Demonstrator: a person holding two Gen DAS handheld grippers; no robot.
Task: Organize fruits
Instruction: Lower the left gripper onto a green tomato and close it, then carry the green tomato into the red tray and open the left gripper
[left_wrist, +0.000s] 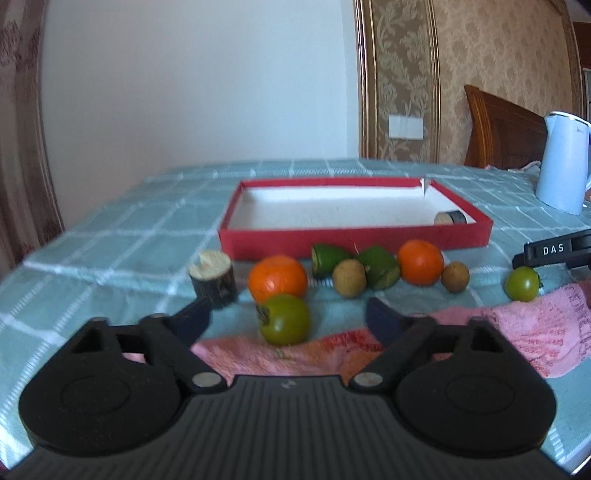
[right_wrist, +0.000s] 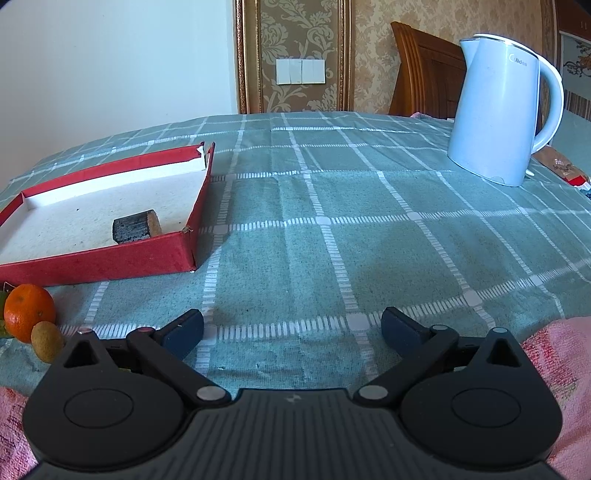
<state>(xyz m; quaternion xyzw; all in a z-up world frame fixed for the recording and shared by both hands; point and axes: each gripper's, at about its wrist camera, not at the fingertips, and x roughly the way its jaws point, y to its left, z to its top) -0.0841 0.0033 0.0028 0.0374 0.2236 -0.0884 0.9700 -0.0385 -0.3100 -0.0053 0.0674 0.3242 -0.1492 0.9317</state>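
Note:
In the left wrist view, fruits lie in a row before a red tray (left_wrist: 354, 242): two oranges (left_wrist: 277, 277) (left_wrist: 420, 261), two cut green pieces (left_wrist: 327, 258) (left_wrist: 380, 266), two small brown fruits (left_wrist: 349, 277) (left_wrist: 455, 277) and two green round fruits (left_wrist: 284, 319) (left_wrist: 522, 283). My left gripper (left_wrist: 286, 314) is open, its fingers either side of the nearer green fruit, not touching it. My right gripper (right_wrist: 291, 330) is open and empty over bare cloth. An orange (right_wrist: 28, 312) and a brown fruit (right_wrist: 46, 341) show at its left edge.
A wooden block (left_wrist: 214, 278) stands left of the fruits; another block (right_wrist: 136, 227) lies in the tray (right_wrist: 99, 260). A white kettle (right_wrist: 496, 110) stands at the back right. A pink towel (left_wrist: 517, 328) lies at the near edge. The right gripper's body (left_wrist: 554, 249) shows at right.

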